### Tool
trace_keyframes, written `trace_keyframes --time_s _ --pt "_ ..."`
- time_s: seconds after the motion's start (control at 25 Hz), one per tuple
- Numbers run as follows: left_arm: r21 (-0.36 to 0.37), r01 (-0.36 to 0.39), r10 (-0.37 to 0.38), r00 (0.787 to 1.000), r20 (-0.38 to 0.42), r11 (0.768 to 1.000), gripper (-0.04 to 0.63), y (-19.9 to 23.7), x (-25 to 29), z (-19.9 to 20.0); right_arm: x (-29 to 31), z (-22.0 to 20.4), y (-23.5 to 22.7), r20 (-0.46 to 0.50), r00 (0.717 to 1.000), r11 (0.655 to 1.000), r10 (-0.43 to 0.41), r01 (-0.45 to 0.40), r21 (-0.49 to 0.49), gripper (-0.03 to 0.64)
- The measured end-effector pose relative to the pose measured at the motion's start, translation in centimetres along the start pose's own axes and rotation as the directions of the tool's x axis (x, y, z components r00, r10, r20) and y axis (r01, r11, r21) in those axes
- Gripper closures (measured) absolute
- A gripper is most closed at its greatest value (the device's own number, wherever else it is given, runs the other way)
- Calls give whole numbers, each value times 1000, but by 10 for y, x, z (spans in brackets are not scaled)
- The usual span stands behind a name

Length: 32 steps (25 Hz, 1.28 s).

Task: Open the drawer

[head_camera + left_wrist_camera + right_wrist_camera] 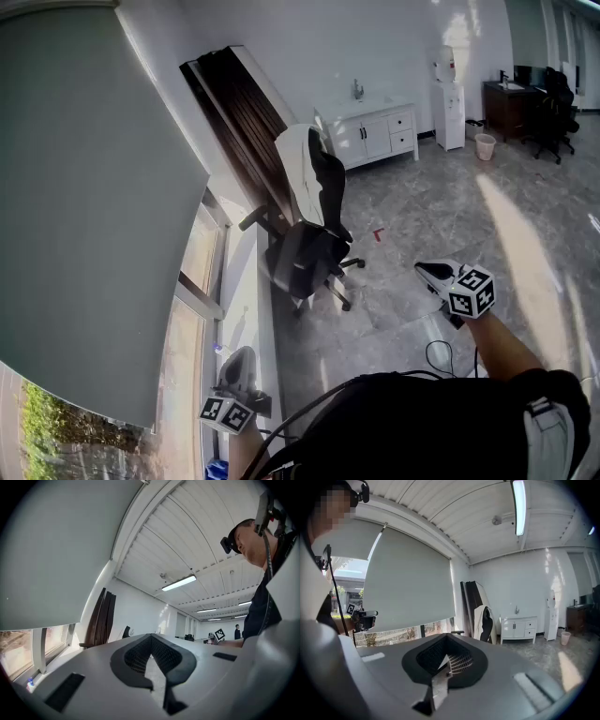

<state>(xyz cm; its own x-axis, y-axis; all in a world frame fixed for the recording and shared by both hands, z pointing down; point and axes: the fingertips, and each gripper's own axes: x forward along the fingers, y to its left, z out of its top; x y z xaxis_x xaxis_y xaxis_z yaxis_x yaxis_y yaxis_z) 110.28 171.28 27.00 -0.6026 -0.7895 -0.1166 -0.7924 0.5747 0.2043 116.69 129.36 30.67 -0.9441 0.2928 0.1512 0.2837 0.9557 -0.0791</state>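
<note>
A white cabinet (375, 131) with small drawers on its right side stands against the far wall, well away from both grippers; it also shows in the right gripper view (520, 627). My left gripper (241, 354) hangs low at the bottom left by the window, roughly level. Its jaws (151, 637) are shut with nothing between them. My right gripper (424, 270) is held out over the floor, aimed toward the chair and cabinet. Its jaws (446, 637) are closed to a thin slit and hold nothing.
A dark office chair (314, 234) with a white garment over its back stands between me and the cabinet. A grey roller blind (84, 187) covers the window at left. Dark panels (239, 122) lean on the wall. A water dispenser (448, 103), bin (485, 145) and desk (511, 98) stand at the back right.
</note>
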Motion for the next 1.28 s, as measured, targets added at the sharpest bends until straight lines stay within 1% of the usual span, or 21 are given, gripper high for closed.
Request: trace_keyframes --time_s 0.24,0.52,0.68,0.8,0.96,1.04,1.28 --pt "-12 2 -2 1000 5 1000 594 -5 -5 2 -1 7 8 6 1000 1000 18 -17 -10 623" --pt "-18 -10 10 1000 9 1000 594 0 -6 1 6 7 8 -4 1000 1000 25 -25 -19 623" --pt "-23 -12 12 1000 3 1000 594 7 -4 -5 16 4 5 -10 999 999 33 -32 5 621" --pt "-43 -15 14 1000 -15 999 594 11 3 -12 23 -2 1 -17 999 998 52 -51 36 621" --pt "-63 -8 5 999 -39 998 594 7 18 -28 25 -16 -14 -35 998 997 53 -51 54 621" --pt "-64 2 -5 999 -45 998 594 3 30 -27 23 -17 -24 -38 998 997 47 -45 60 621" --pt "-50 47 -49 997 -56 998 594 -23 79 -31 4 -20 -74 -23 1000 996 0 2 84 621"
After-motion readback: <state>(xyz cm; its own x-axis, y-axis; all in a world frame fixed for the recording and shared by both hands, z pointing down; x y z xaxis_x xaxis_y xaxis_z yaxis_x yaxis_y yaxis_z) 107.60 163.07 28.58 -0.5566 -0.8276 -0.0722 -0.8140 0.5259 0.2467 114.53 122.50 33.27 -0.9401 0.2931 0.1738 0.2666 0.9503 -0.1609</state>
